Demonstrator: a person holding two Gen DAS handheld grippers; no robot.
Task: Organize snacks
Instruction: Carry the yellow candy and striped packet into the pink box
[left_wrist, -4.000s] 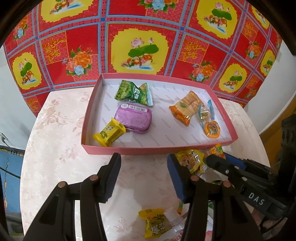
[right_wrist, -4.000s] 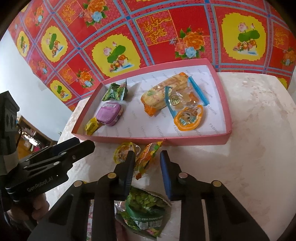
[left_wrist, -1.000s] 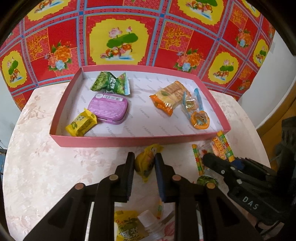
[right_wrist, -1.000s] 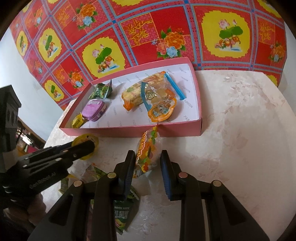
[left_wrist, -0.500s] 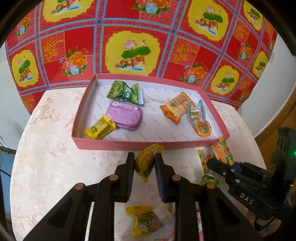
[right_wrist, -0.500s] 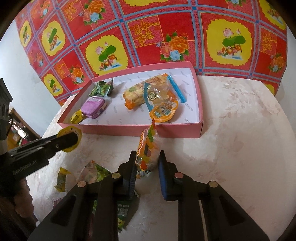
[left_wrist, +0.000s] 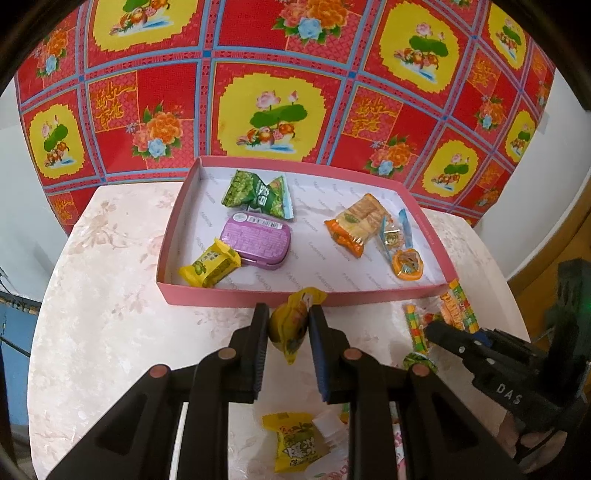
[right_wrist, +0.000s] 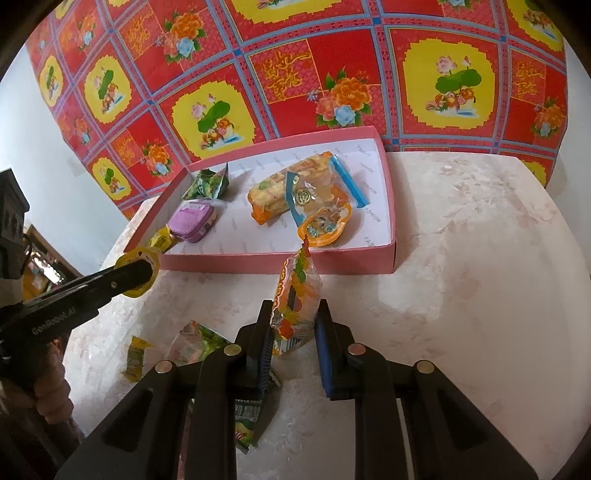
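A pink tray (left_wrist: 258, 297) holds a green packet (left_wrist: 255, 195), a purple tin (left_wrist: 256, 240), a yellow packet (left_wrist: 210, 264), an orange cracker packet (left_wrist: 354, 221) and an orange jelly cup (left_wrist: 406, 262). Just in front of the tray's near wall, my left gripper (left_wrist: 288, 321) is shut on a round yellow snack packet (left_wrist: 291, 328). My right gripper (right_wrist: 293, 321) is shut on a colourful candy packet (right_wrist: 295, 291), which stands upright before the tray (right_wrist: 280, 264). The right wrist view shows the left gripper (right_wrist: 144, 273) at the left with its yellow packet (right_wrist: 138, 258).
Loose snacks lie on the marble-patterned table (right_wrist: 480, 295): a yellow packet (left_wrist: 295, 446), a green packet (right_wrist: 195, 343), a small yellow wrapper (right_wrist: 135, 358) and a green-labelled bag (right_wrist: 247, 417). A red floral cloth (left_wrist: 258, 110) hangs behind the tray.
Four seconds ago the left jaws stood open and empty; now they grip the yellow packet, carried slightly up. The right jaws have closed tighter on the candy packet.
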